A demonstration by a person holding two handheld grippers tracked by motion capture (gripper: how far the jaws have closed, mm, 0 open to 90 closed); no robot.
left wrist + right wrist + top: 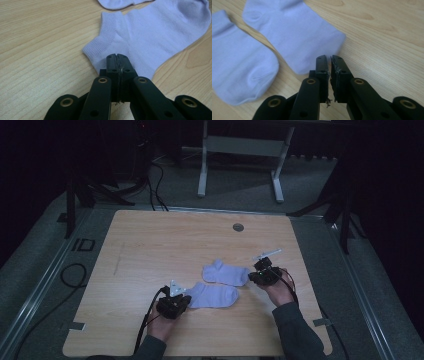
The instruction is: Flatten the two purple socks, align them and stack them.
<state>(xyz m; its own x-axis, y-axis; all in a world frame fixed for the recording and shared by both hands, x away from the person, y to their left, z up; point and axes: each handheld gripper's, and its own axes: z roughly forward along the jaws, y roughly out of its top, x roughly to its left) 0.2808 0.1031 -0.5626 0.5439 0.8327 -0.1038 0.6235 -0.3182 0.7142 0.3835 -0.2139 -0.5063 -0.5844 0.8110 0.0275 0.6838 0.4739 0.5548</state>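
Observation:
Two pale lilac ankle socks lie flat on the wooden table (150,245). My left gripper (186,299) (117,56) sits at the cuff end of the near sock (215,295) (155,30). Its jaws are pressed together over the cloth, and no fold shows between them. The far sock (225,274) (294,32) lies just behind it, its edge at the top of the left gripper view (117,3). At that sock's toe end is my right gripper (254,276) (329,58), jaws a narrow slit apart with nothing in the gap. The near sock's toe (234,57) shows beyond.
A round grey grommet (238,227) sits near the table's far edge. Bare wood spreads across the left and far halves. Behind the table stand a white desk frame (240,150) and dark tripod legs (75,195). Cables trail over the floor at left (72,275).

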